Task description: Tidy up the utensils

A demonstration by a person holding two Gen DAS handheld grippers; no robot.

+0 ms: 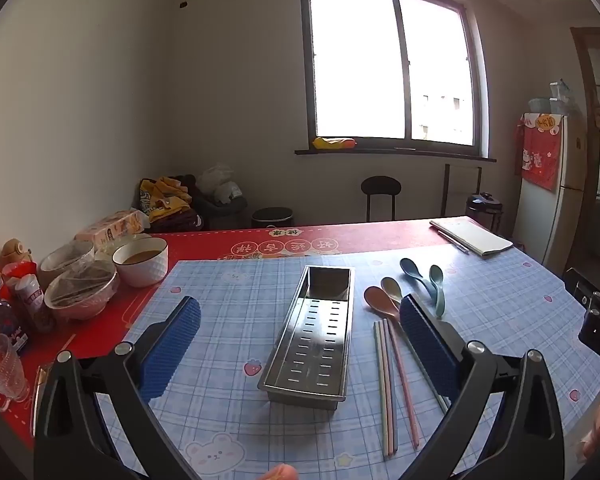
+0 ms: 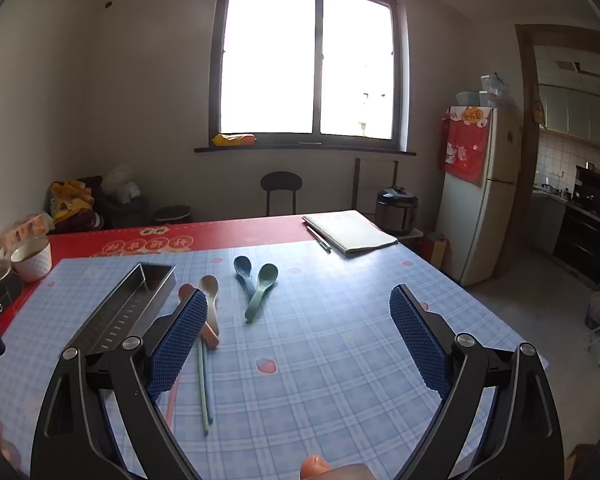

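Wide-open left gripper (image 1: 300, 320) above tray (image 1: 312, 344), chopsticks (image 1: 388, 384) alongside.

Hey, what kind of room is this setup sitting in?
Most likely the dining area of a home, beside the kitchen. A table with a checked cloth holds spoons and a metal utensil tray, a fridge stands by the wall, and a stove shows through the doorway.

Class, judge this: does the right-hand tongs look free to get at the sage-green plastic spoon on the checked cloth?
Probably yes. The right tongs stand open, holding nothing, and the sage-green plastic spoon lies uncovered ahead, only its handle crossing the dark-blue plastic spoon.
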